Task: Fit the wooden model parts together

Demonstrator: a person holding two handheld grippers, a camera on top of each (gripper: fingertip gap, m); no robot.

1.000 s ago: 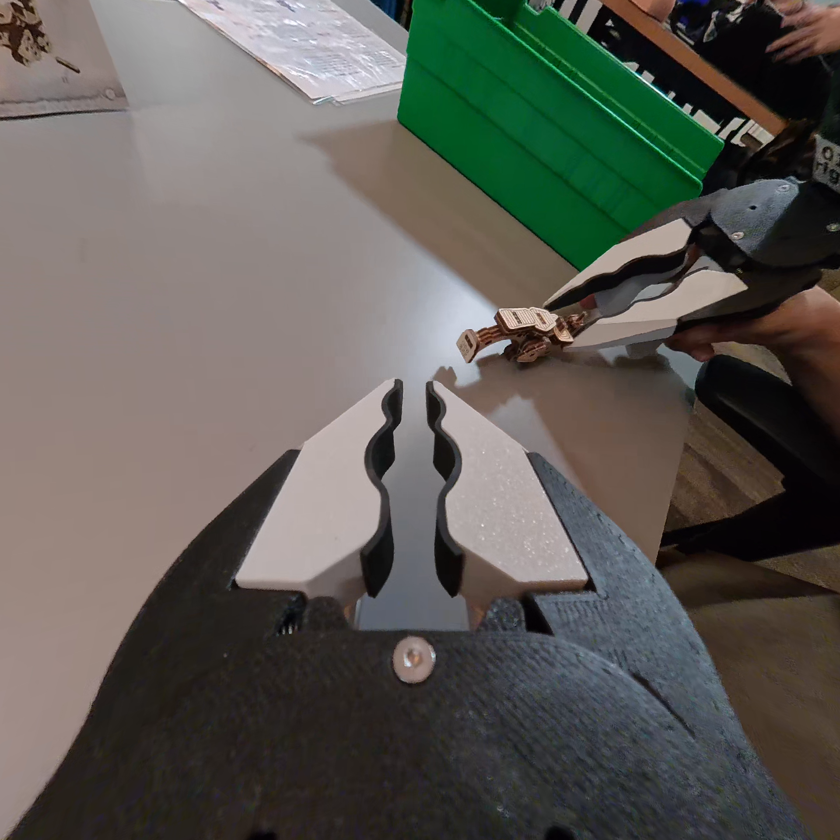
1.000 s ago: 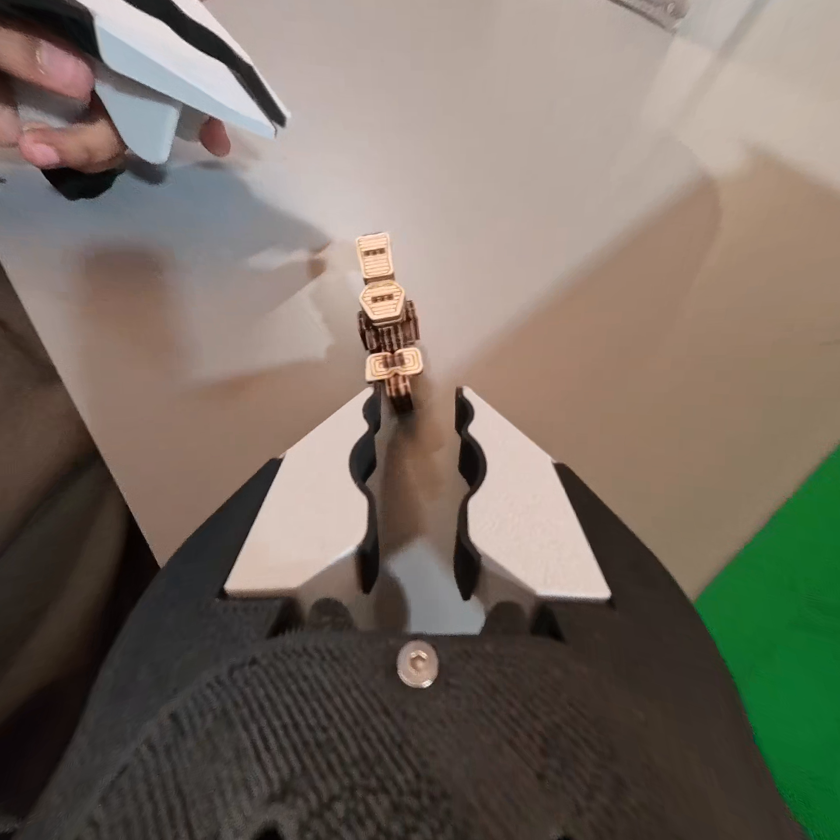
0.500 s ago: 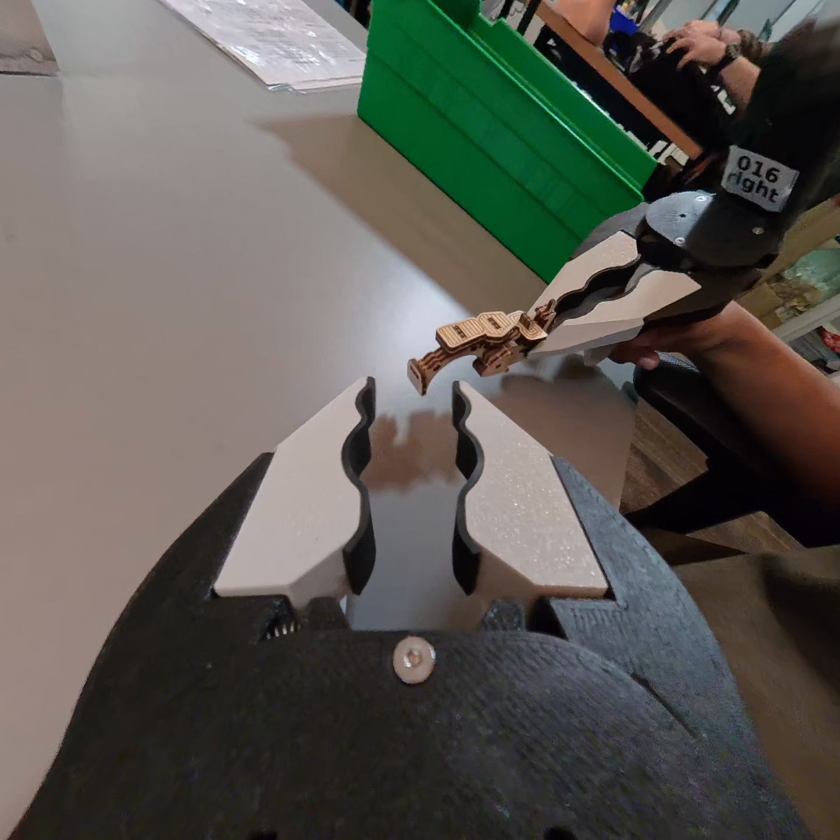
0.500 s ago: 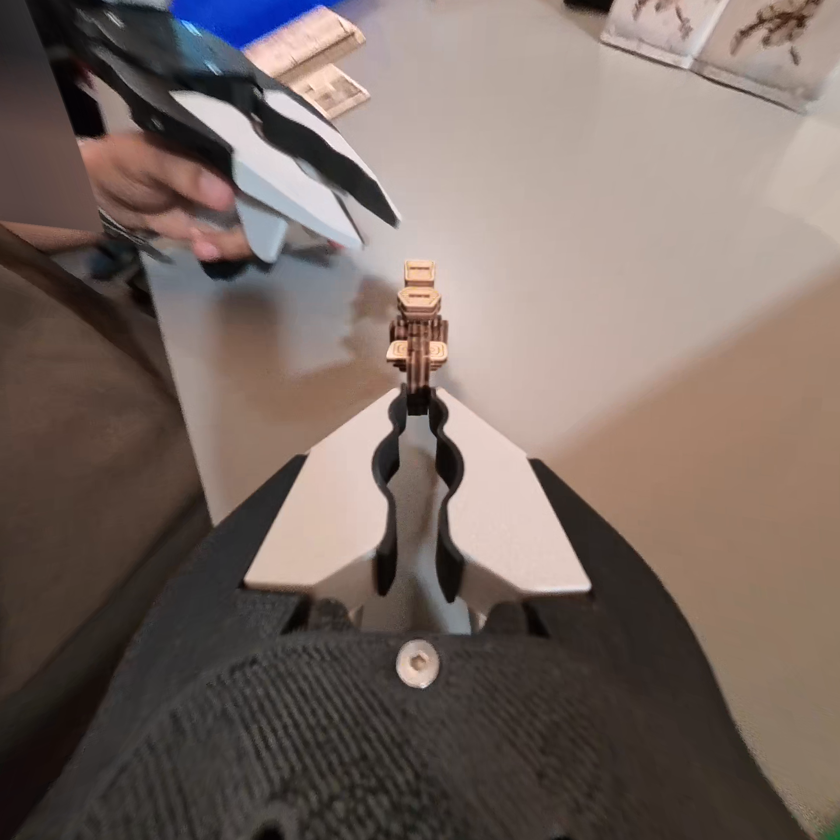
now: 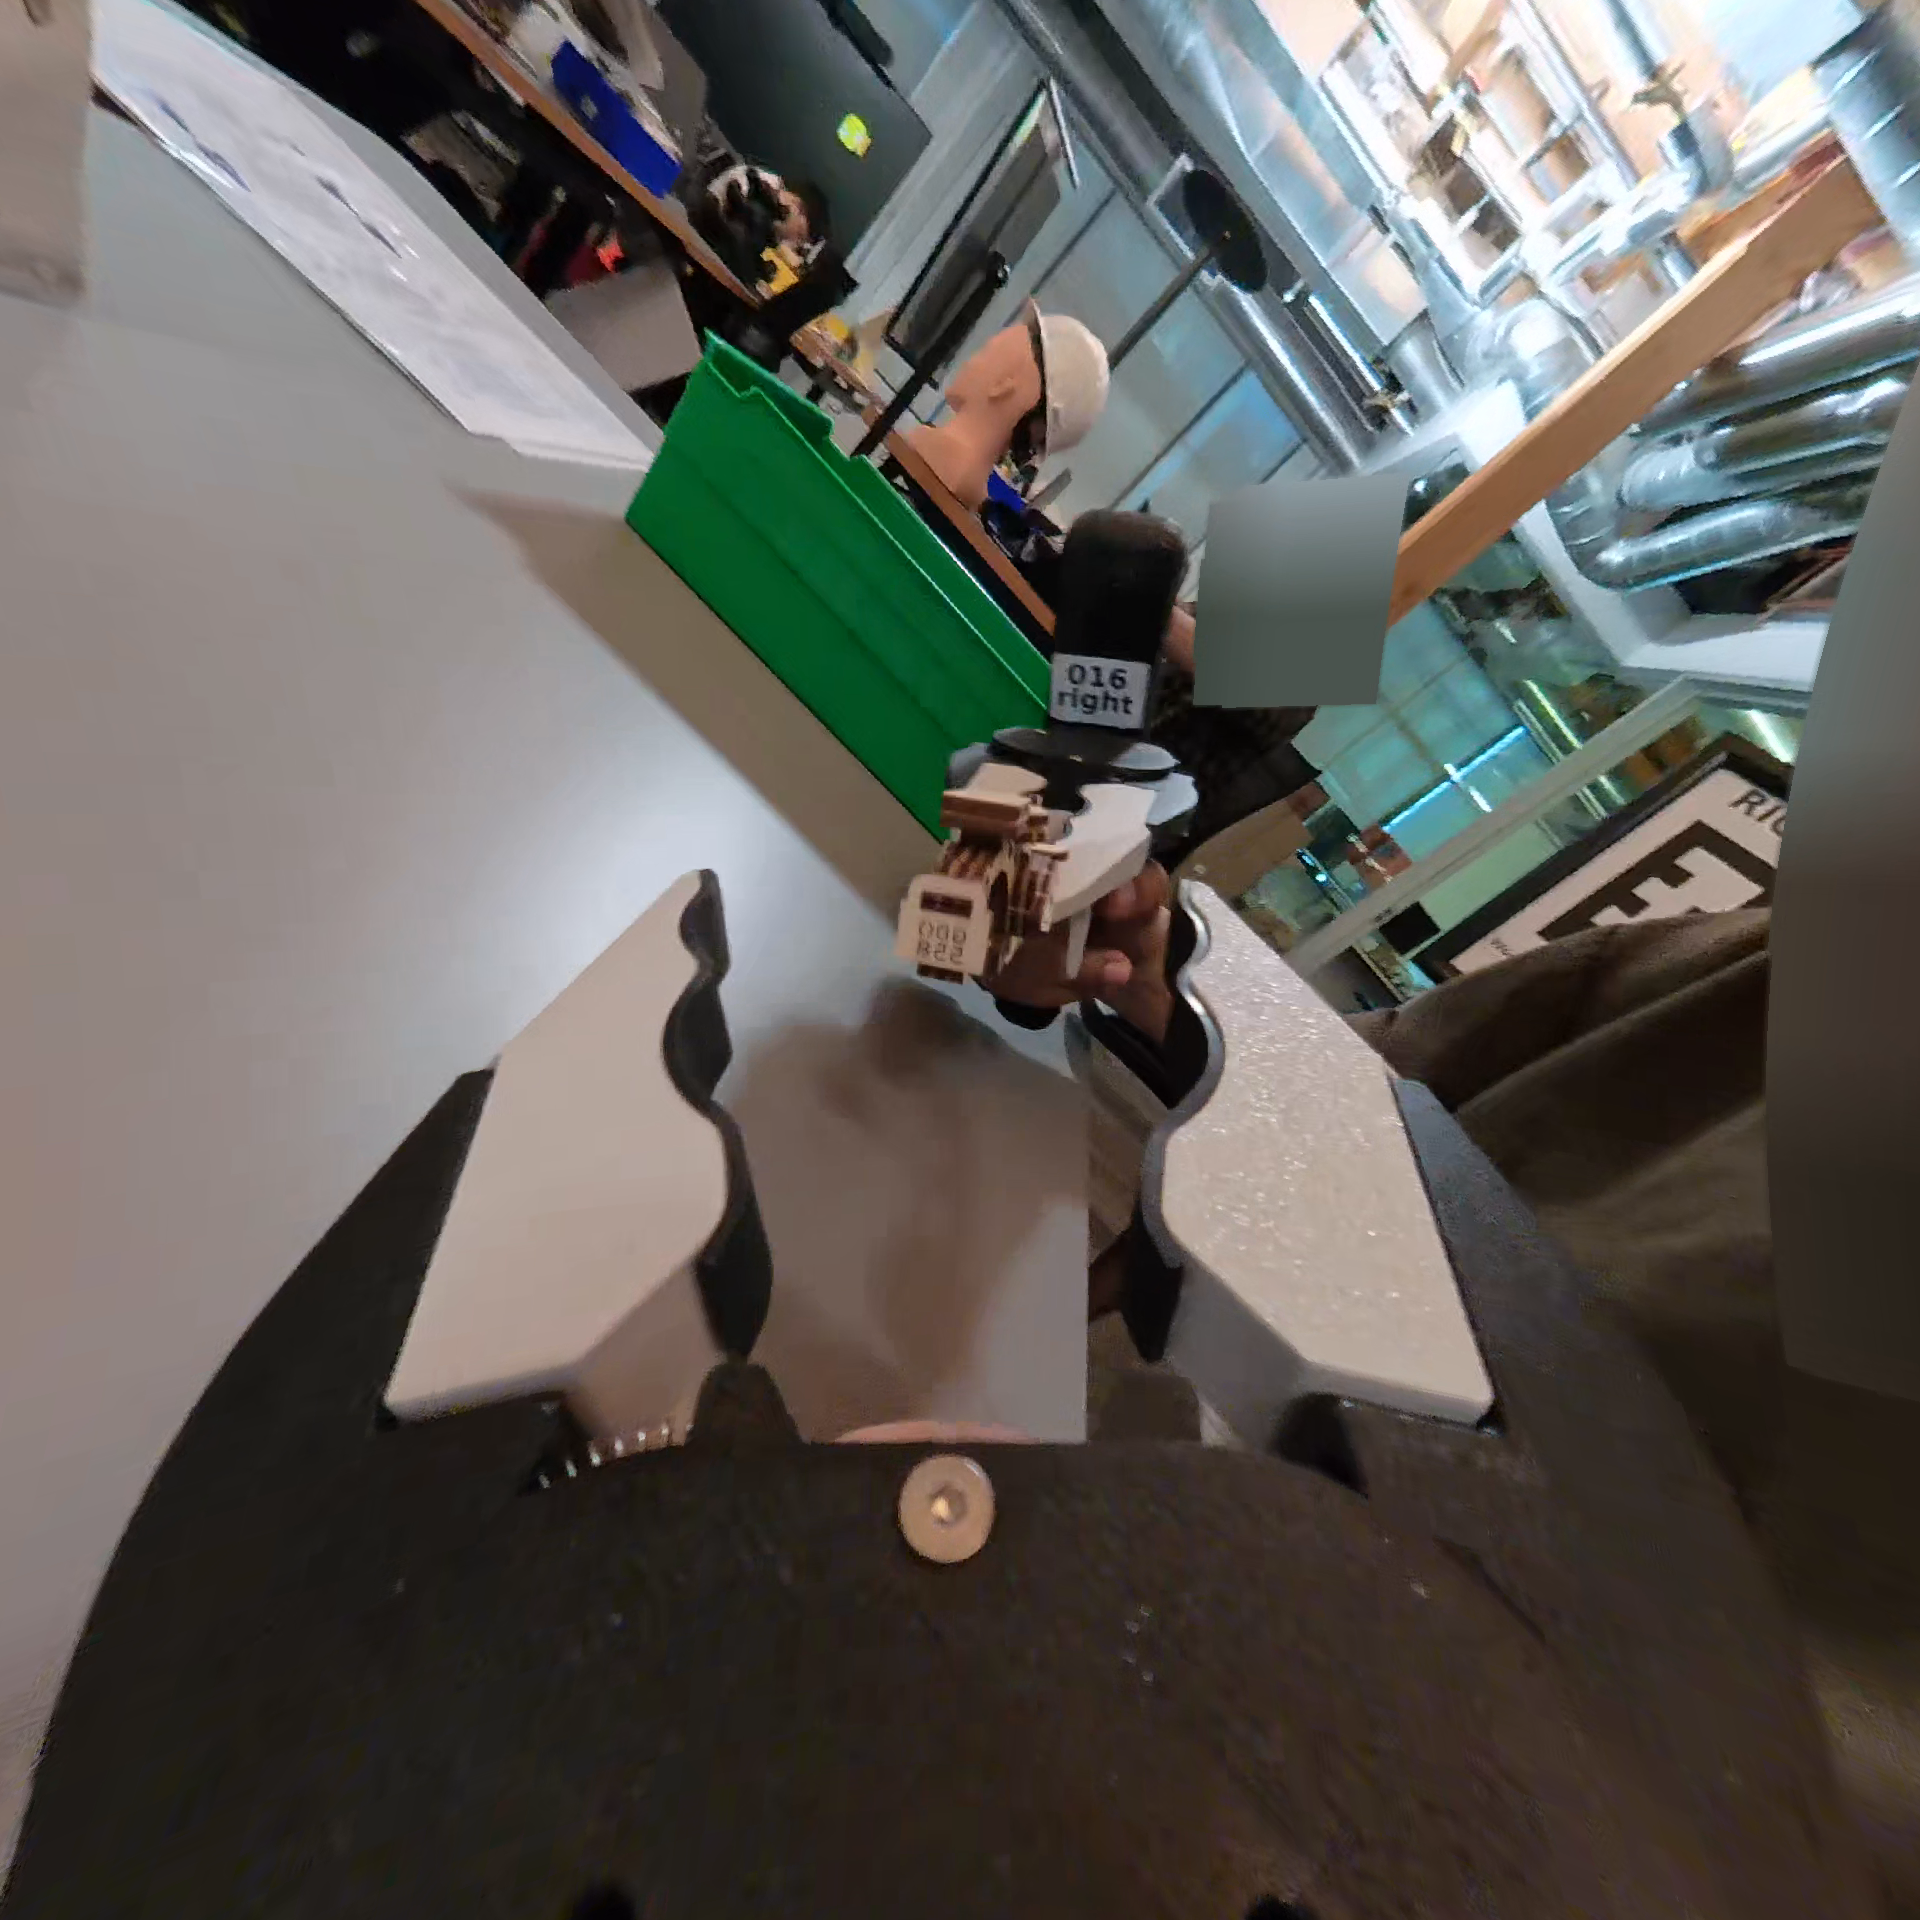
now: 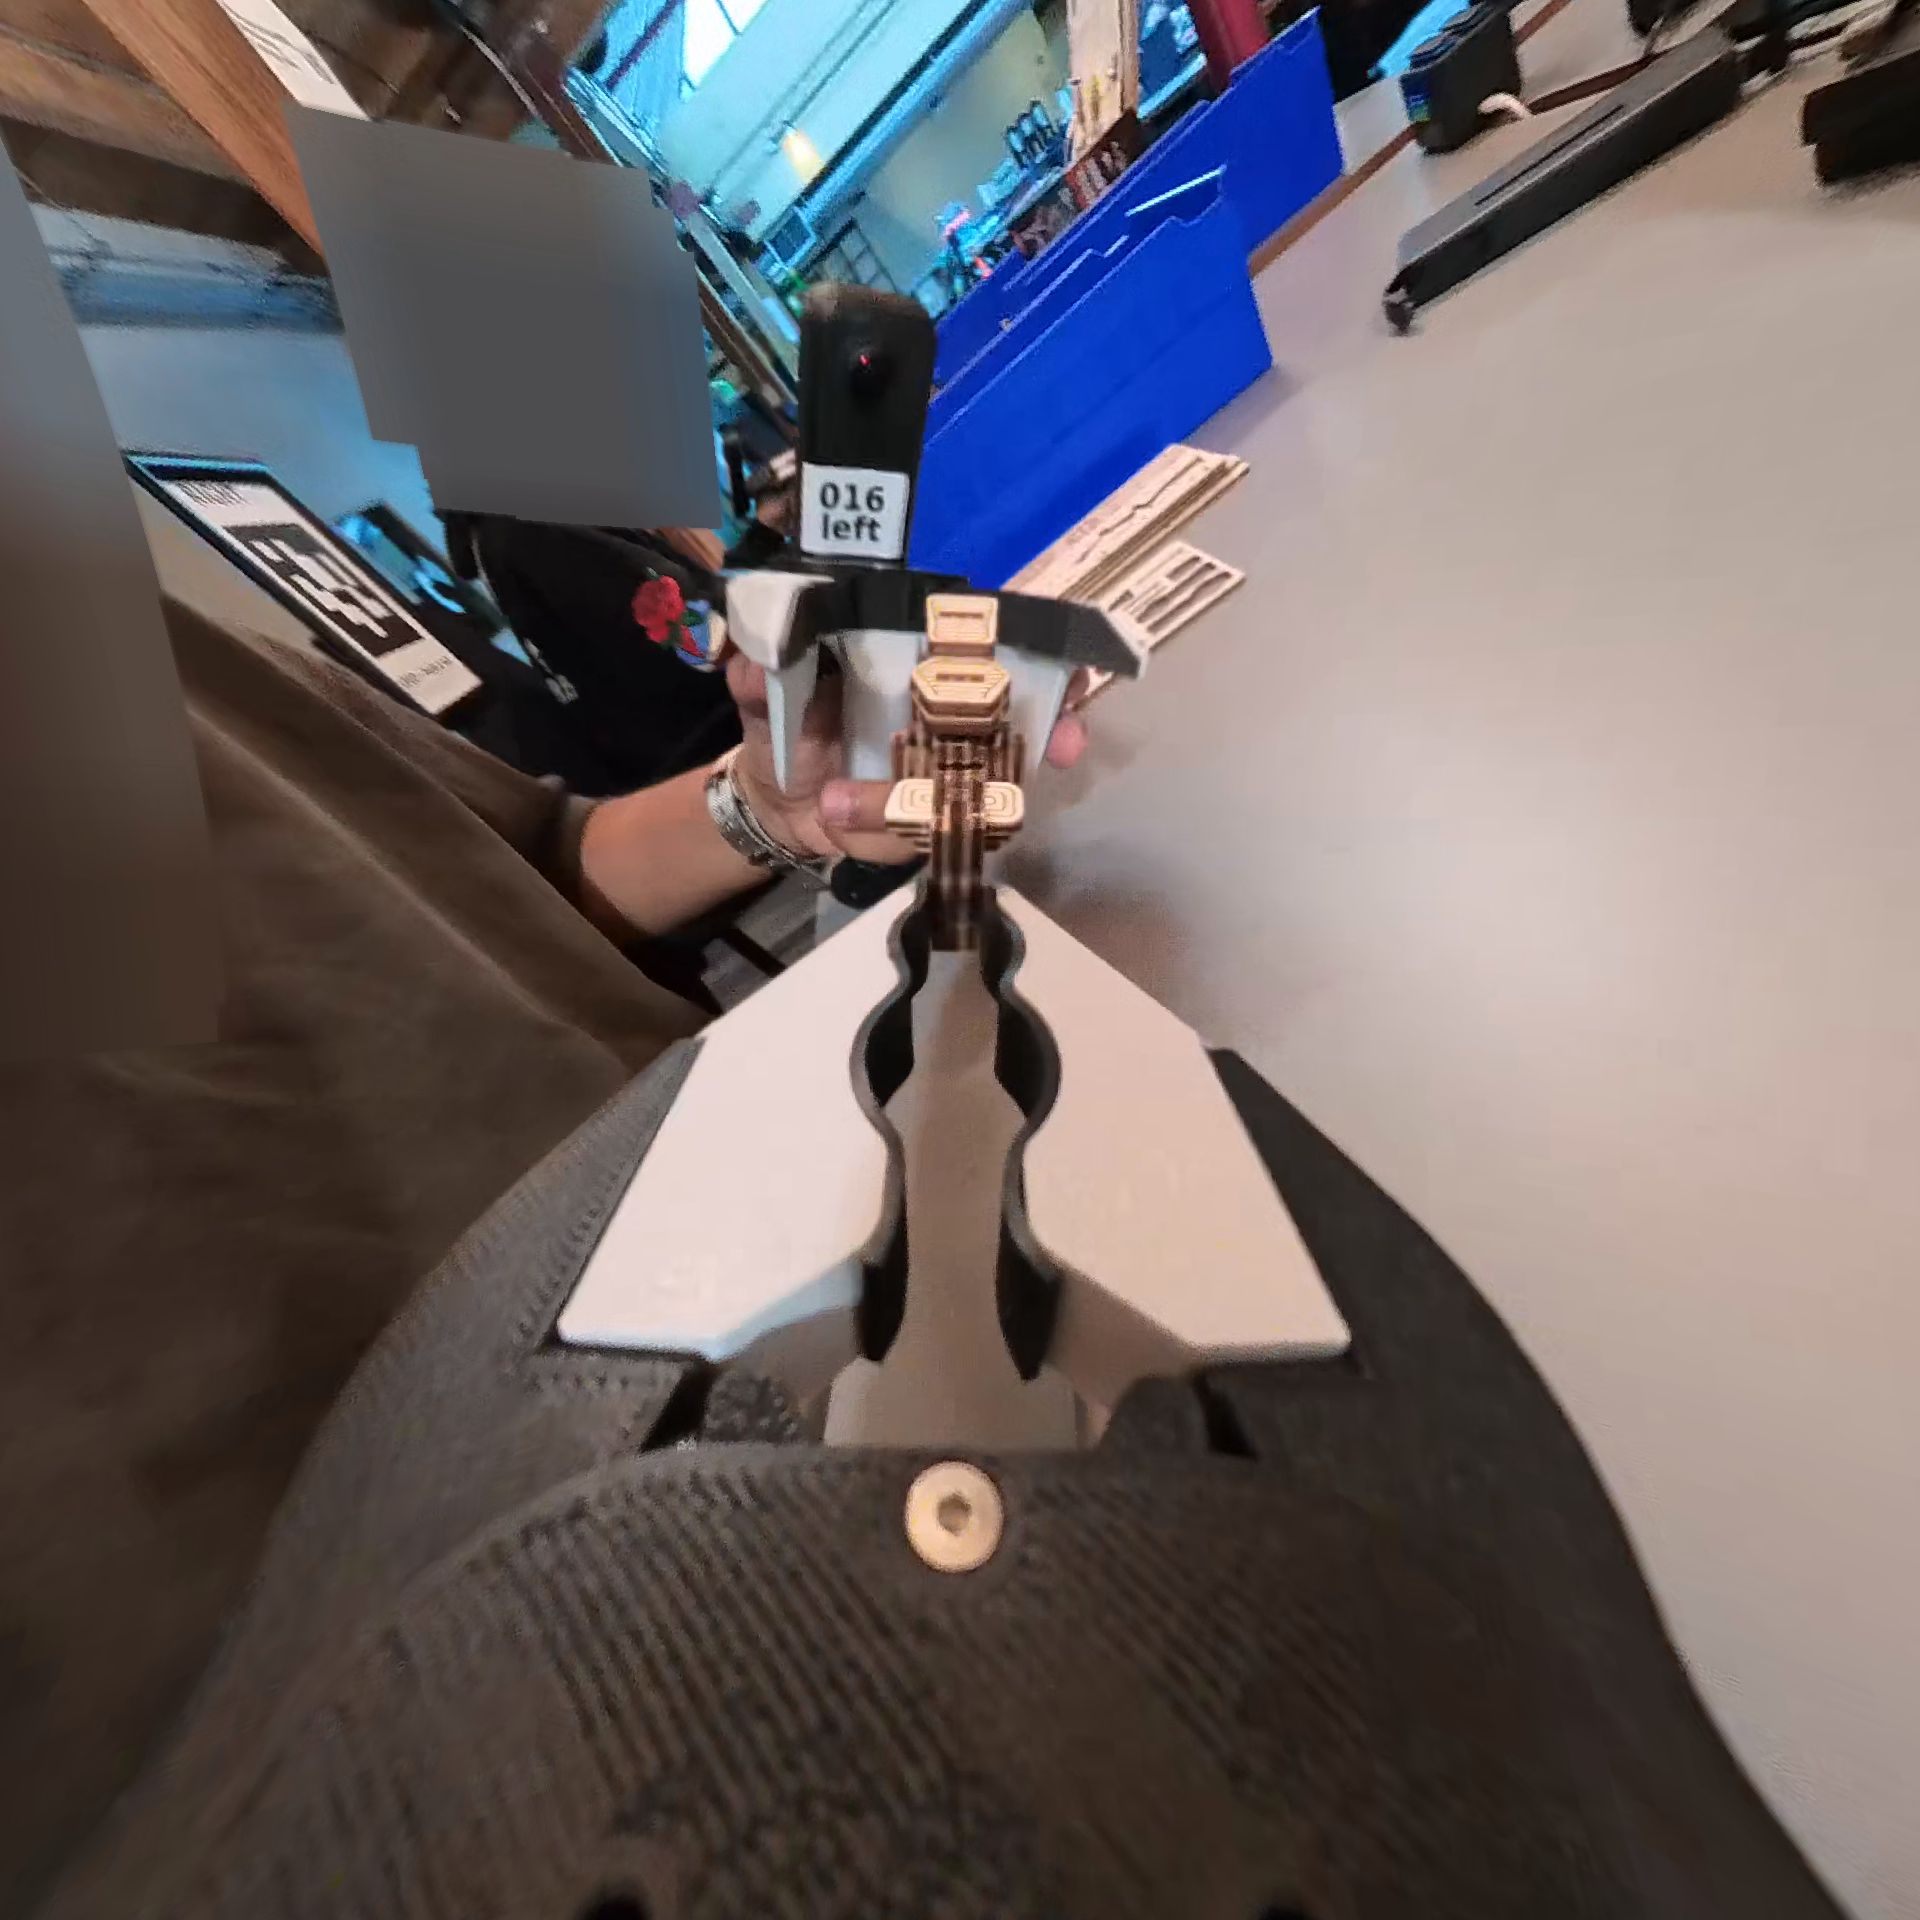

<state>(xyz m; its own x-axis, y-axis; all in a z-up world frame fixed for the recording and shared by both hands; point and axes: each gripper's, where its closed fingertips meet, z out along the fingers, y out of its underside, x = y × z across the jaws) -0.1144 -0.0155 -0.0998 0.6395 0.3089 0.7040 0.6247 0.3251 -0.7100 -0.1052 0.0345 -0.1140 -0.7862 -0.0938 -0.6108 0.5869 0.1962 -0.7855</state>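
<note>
A small wooden model assembly (image 6: 956,748) of layered laser-cut plates is clamped by its rear tab in my right gripper (image 6: 958,914), which is shut on it and holds it in the air above the grey table (image 6: 1507,727). The model's front end points at my left gripper (image 6: 883,717). In the left wrist view, my left gripper (image 5: 948,904) is wide open and empty. The wooden model (image 5: 982,899) hangs just beyond the left gripper's fingertips, roughly centred between them. It is held by the right gripper (image 5: 1091,847).
A green bin (image 5: 831,592) stands on the table (image 5: 260,727) behind the right gripper. Blue bins (image 6: 1101,384) and sheets of wooden parts (image 6: 1143,551) lie behind the left gripper. Plastic-covered paper sheets (image 5: 416,270) lie far back. People sit at other desks. There is about 7 cm between the tips of the two grippers.
My right gripper shut on the model, lifted it off the table and turned it toward the left gripper. My left gripper rose, swung to face it and opened wider.
</note>
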